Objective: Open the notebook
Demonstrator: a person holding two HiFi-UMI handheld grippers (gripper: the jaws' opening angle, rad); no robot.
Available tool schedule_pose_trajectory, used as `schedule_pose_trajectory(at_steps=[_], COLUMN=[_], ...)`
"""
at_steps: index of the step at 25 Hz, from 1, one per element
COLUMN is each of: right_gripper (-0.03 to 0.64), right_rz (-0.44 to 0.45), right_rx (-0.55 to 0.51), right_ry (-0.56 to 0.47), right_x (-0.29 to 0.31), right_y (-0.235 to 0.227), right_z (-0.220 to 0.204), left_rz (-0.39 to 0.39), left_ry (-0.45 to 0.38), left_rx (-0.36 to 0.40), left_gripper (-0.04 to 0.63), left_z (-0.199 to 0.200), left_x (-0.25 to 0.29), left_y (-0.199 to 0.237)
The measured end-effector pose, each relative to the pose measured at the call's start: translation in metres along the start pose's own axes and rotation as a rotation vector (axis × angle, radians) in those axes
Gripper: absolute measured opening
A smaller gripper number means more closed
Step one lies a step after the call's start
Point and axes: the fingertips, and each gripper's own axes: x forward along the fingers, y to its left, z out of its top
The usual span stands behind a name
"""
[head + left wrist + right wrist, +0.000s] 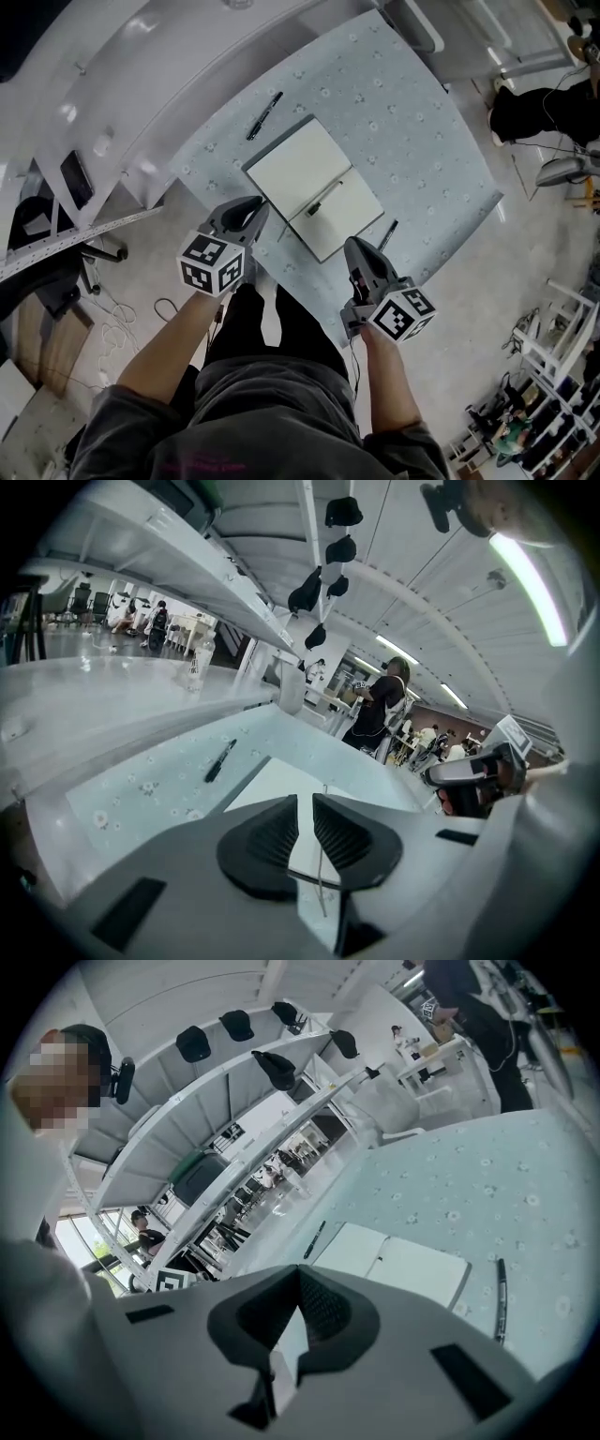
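Farthest left on the patterned surface (pixel 422 141) lies a black pen (pixel 264 115), apart from the notebook (pixel 314 187), which lies open mid-surface with a slim pen (pixel 323 199) on its pages. The left gripper (pixel 255 206), jaws slightly apart and empty, and the right gripper (pixel 354 244), jaws together, flank its near corner. A second black pen (pixel 387 234) just right of the notebook escapes the left gripper view.
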Motion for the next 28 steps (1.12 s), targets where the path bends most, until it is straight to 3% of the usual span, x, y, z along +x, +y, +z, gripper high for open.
schedule_pose_trajectory(at_steps=[10, 28], right_gripper=[0.002, 0.002], right_rz=[-0.001, 0.019], right_rx=[-0.074, -0.226], right_ry=[-0.077, -0.214], right_x=[-0.02, -0.073], right_y=[0.033, 0.098], right_z=[0.044, 0.096], left_rz=[-0.031, -0.085], left_ry=[-0.096, -0.217], left_rx=[0.174, 0.435], left_gripper=[0.041, 0.026], left_z=[0.068, 0.13], left_x=[-0.031, -0.108], left_y=[-0.039, -0.106])
